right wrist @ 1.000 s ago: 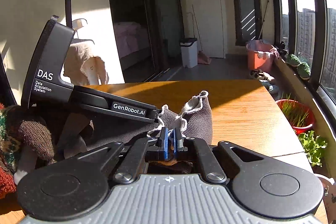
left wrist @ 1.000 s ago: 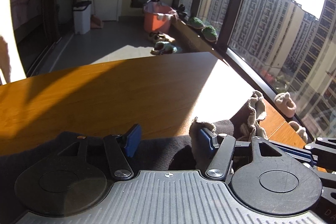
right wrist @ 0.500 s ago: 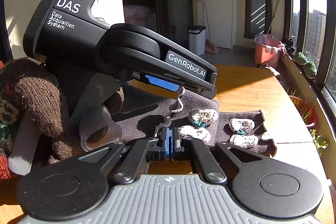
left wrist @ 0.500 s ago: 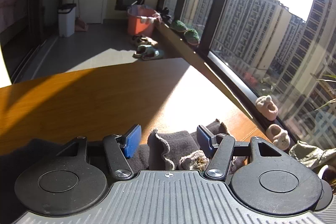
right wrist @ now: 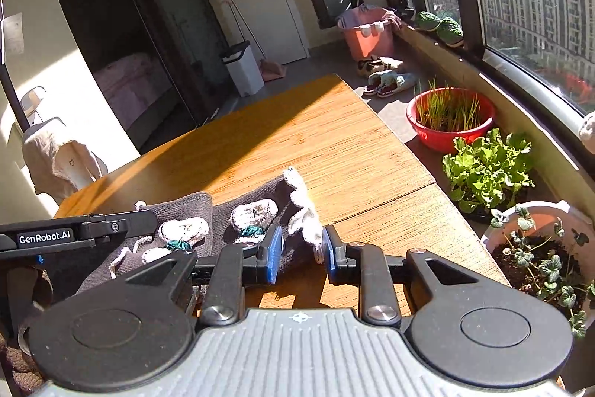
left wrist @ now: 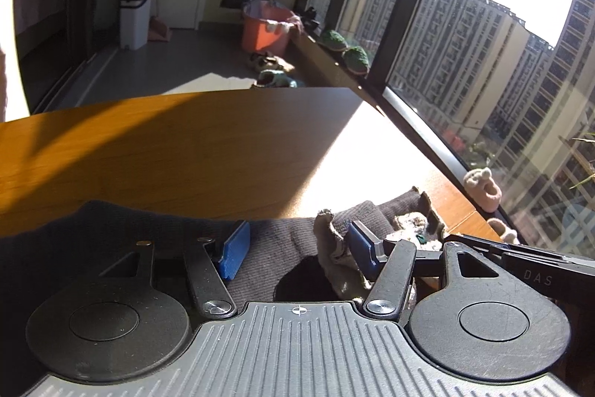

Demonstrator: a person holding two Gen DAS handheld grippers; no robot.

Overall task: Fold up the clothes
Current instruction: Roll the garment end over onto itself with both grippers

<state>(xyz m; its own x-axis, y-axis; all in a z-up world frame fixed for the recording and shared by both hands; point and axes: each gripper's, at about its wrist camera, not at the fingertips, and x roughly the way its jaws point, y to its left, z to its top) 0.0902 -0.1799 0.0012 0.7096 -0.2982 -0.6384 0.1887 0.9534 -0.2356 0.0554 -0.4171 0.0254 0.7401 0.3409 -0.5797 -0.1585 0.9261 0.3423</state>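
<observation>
Left wrist view: the left claw (left wrist: pixel 295 248) stands with its blue pads apart, spread above a dark grey knitted garment (left wrist: pixel 282 250) that lies on the wooden bench (left wrist: pixel 186 151). A paler turned-up edge of the knit rises just beside the right-hand pad, at about 1 o'clock from the claw's centre; whether it touches that pad is hard to tell through the lens distortion. The body of the garment spreads from there toward 9 o'clock, under and left of the claw, so its long axis appears to run roughly 9 to 3 o'clock across this view.

Right wrist view: the right claw (right wrist: pixel 300 257) is also parted, a narrower gap, with a white crocheted trim (right wrist: pixel 305 211) of the same garment standing up between the pads and running away toward 12 o'clock. The trim seems to lie against neither pad firmly. The garment's body, with its pale knitted flower patches (right wrist: pixel 254 213), lies at 10 o'clock from this claw, between it and the black housing of the other tool at 9 o'clock.

Judgement: neither claw holds cloth, so the fold in hand seems laid down or not yet gripped. The coming move turns on the trimmed edge: it sits directly between the right claw's pads, nearer than to the left, so the right side is better placed to close on it and carry it toward 9 o'clock, across the long axis.
</observation>
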